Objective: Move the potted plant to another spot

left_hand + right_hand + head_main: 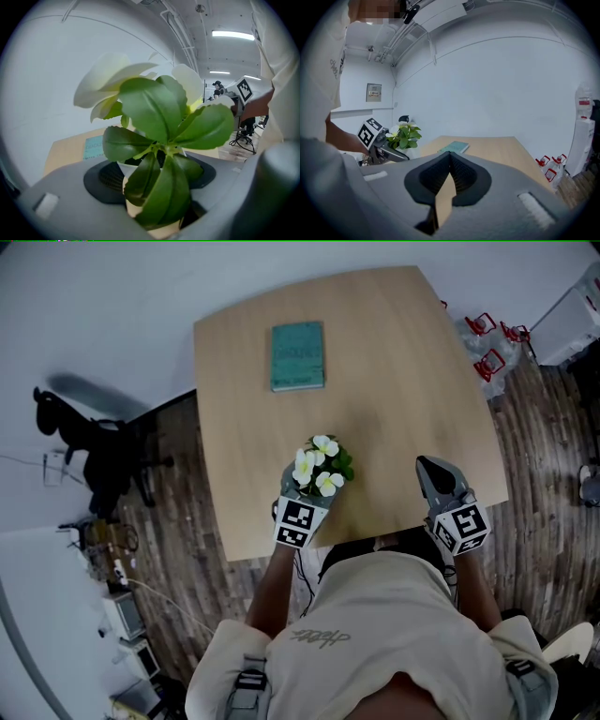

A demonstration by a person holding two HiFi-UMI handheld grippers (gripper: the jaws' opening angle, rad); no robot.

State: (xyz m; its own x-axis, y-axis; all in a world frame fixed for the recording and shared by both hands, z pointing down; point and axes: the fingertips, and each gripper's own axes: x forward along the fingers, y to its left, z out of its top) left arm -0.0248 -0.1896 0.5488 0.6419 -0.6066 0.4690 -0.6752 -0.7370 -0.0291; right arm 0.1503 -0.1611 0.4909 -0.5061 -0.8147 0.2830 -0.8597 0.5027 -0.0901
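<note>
The potted plant, with white flowers and broad green leaves in a small white pot, is near the front edge of the wooden table. My left gripper is shut on its pot; in the left gripper view the leaves fill the frame and the pot sits between the pads. My right gripper hovers over the table's front right, its jaws shut with nothing in them. From the right gripper view the plant and the left gripper appear at the left.
A teal book lies on the far part of the table, also in the right gripper view. Bottles with red handles stand on the floor at the right. A black chair and cables are at the left.
</note>
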